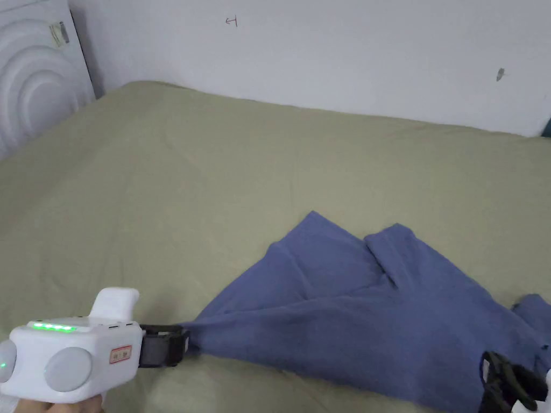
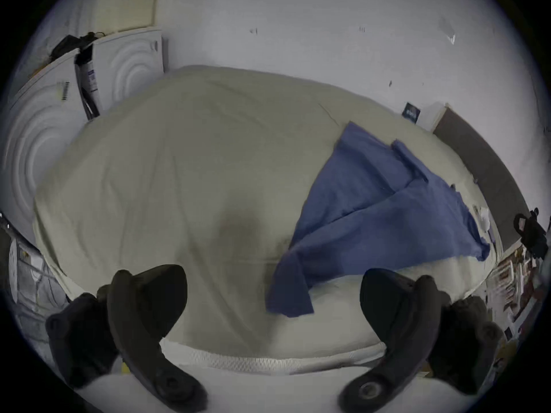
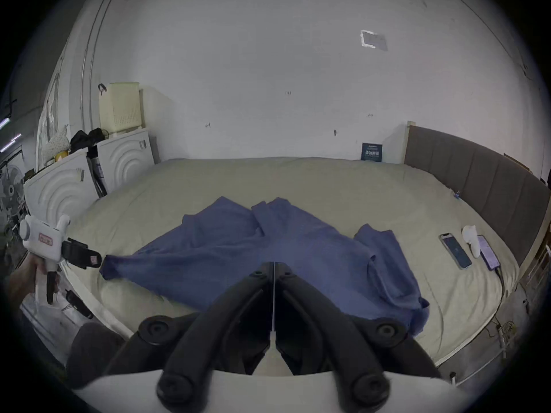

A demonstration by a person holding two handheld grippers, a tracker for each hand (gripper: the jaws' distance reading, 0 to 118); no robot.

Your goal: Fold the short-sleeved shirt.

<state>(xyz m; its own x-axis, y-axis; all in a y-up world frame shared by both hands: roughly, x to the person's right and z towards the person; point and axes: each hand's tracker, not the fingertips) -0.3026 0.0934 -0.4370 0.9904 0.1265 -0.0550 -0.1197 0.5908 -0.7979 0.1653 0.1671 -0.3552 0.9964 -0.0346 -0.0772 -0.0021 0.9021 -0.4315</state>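
Note:
A blue short-sleeved shirt (image 1: 366,322) (image 3: 253,249) lies spread and rumpled on the bed (image 1: 215,188), near its front edge. My left gripper (image 1: 180,341) is at the shirt's left corner. In the left gripper view the left gripper (image 2: 272,276) stands wide open, and the shirt corner (image 2: 289,297) lies between the jaws without touching either. My right gripper (image 1: 492,371) hovers by the shirt's right part at the lower right. In the right gripper view the right gripper (image 3: 273,264) has its jaws pressed together, with the shirt spread beyond them. I see no cloth between them.
The bed has a pale olive sheet and runs to a white wall. A grey padded headboard (image 3: 477,175) stands at the right, with two phones (image 3: 456,249) and a white object (image 3: 472,237) on the sheet before it. White appliances (image 1: 32,80) stand at the left.

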